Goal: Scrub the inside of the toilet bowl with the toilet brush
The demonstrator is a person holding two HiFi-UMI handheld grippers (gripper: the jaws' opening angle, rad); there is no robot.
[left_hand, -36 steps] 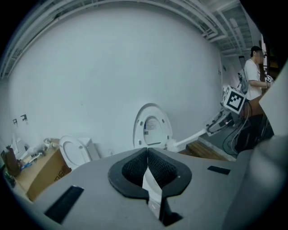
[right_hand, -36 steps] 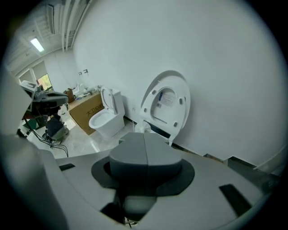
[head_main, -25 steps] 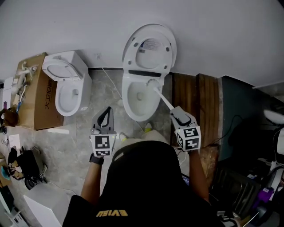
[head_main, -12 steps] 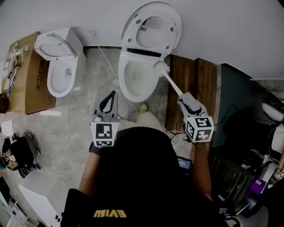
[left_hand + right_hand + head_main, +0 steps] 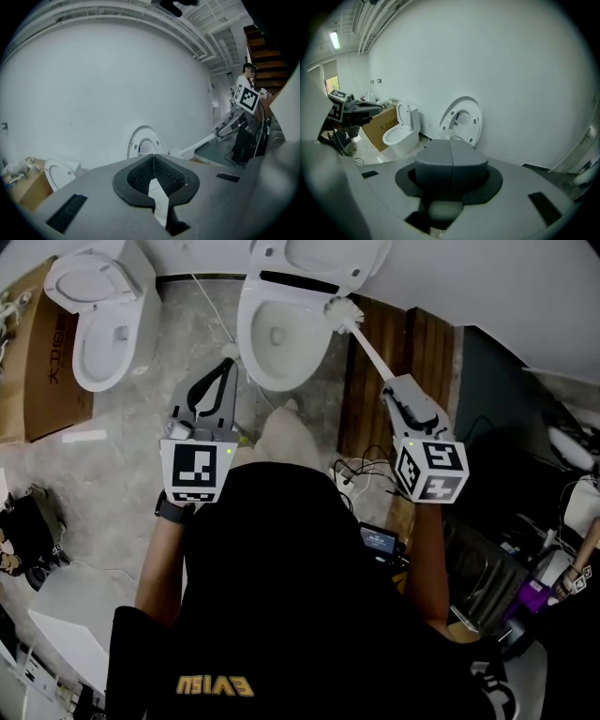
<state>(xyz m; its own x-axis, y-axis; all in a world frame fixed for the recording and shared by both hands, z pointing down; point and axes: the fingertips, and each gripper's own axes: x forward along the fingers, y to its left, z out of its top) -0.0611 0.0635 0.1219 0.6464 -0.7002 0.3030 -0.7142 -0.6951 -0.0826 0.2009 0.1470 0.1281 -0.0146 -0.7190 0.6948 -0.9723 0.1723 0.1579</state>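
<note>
1. The toilet brush (image 5: 339,307) is not down in the bowl. Its bristle head sits at the right rim of the toilet bowl (image 5: 248,329), near the hinge, and you cannot tell from here whether it touches the porcelain.
2. Expect a light tool: a stiff plastic wand with springy bristles. It is a long lever, so the head will likely swing and drip. Hold it at the far handle end and hold it firmly, because smooth plastic may twist between the pads.
3. Your right gripper (image 5: 396,385), to the right of the bowl, is pinching that handle end.
4. Your left gripper (image 5: 223,371), just in front of the bowl's left side, has its pads pressed together at the tips with nothing between them.
5. The bowl itself looks glazed — hard and slick — so the bristles should glide rather than catch. Its lid (image 5: 323,254) stands raised behind it.
6. Around the bowl lies a grey stone floor (image 5: 122,474). Wooden boards (image 5: 394,334) are to its right, and cables (image 5: 361,470) are in front of it on that side. A second toilet (image 5: 94,324) and a cardboard box (image 5: 37,362) are to its left.
</note>
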